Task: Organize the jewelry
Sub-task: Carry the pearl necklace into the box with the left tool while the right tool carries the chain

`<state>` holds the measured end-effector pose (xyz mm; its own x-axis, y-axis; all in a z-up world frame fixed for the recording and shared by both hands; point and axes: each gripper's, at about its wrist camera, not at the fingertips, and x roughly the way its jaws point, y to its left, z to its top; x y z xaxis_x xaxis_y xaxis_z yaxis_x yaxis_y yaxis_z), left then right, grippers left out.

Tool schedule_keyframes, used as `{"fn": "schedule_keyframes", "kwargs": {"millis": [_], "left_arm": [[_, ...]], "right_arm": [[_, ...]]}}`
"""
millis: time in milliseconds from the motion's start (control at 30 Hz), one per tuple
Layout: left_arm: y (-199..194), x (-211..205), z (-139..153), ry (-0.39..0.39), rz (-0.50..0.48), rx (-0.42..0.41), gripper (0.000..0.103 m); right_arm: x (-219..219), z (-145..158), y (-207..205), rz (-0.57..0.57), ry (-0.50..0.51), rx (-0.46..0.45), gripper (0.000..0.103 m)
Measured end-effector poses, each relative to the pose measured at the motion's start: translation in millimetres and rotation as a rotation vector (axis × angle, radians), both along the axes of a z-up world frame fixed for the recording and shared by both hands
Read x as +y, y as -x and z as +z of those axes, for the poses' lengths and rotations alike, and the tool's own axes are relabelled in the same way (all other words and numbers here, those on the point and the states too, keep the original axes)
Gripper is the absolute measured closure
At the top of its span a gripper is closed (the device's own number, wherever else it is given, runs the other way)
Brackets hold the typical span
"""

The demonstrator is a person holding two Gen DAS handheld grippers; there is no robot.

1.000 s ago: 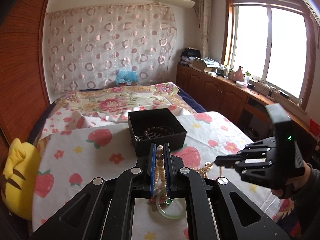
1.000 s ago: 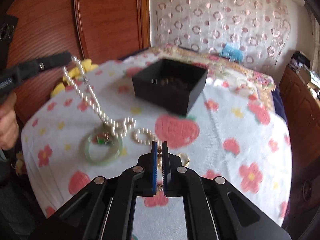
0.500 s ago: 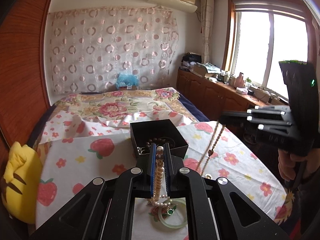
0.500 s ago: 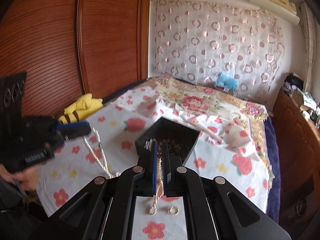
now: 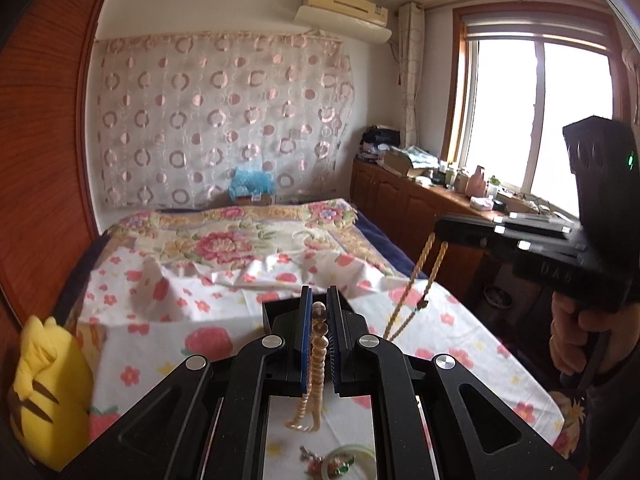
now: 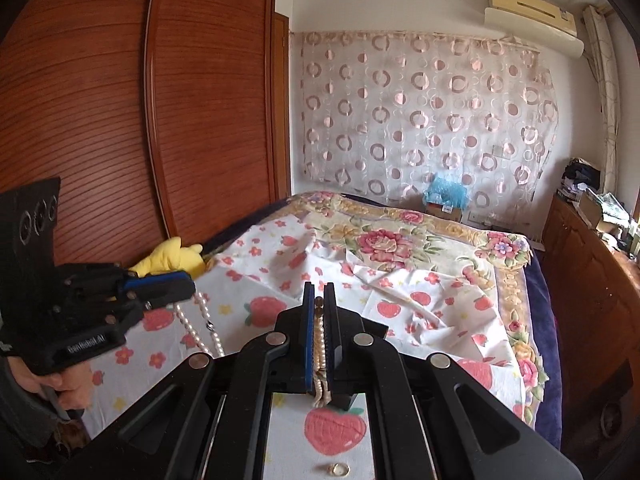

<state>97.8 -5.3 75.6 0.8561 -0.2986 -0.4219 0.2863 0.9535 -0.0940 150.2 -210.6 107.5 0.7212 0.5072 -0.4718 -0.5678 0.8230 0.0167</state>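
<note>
Left wrist view
- Left gripper: clamped tight on the pearl strand, which hangs down between the pads and ends in a loose loop below.
- Box: only a black edge shows, just behind the fingertips; its inside is hidden.
- Right gripper: off to the right, held high, with a gold chain dangling from its tip toward the cloth.
- Left behind: a green bangle and a small trinket beside it lie on the cloth.

Right wrist view
- Right gripper: pads pinched narrow on the gold chain, which trails down between the pads.
- Left gripper: at the left, pearls hanging in two lines from its blue tip.
- Ring: a gold one sits on the cloth near the bottom edge.
- Box: hidden here behind the gripper body.

Step
- In hand: both pieces look lifted clear, a carry toward the box.
- Next move: bring each strand over the box opening, lower it so the slack coils inside, then let go; the two strands must stay apart or they could tangle.
</note>
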Motion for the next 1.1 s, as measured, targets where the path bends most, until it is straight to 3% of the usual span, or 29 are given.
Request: {"fn": "schedule_keyframes", "kwargs": {"millis": [367,800,967,1100], "left_arm": [[-25.6,-8.5,31.8,-0.026,-0.024,-0.043,0.097],[-90.0,-20.7,55.9,-0.034,-0.026,-0.068,0.097],[-107.5,-21.9,45.6,-0.046,-0.019,-0.046,0.096],[-123.0,-19.0,16.7,-0.050,-0.005,0.021,0.097]], "right_arm": [[-0.6,7.6,-27.6,0.065,-0.029,-0.022,0.098],[2.5,11.8,-86.4,0.098,-0.058,-0.039,0.098],[7.1,-0.7,-110.9,0.090,-0.028,-0.020,0.098],[7.8,-32.7,-132.1,0.077,-0.023,0.051,0.098]]}}
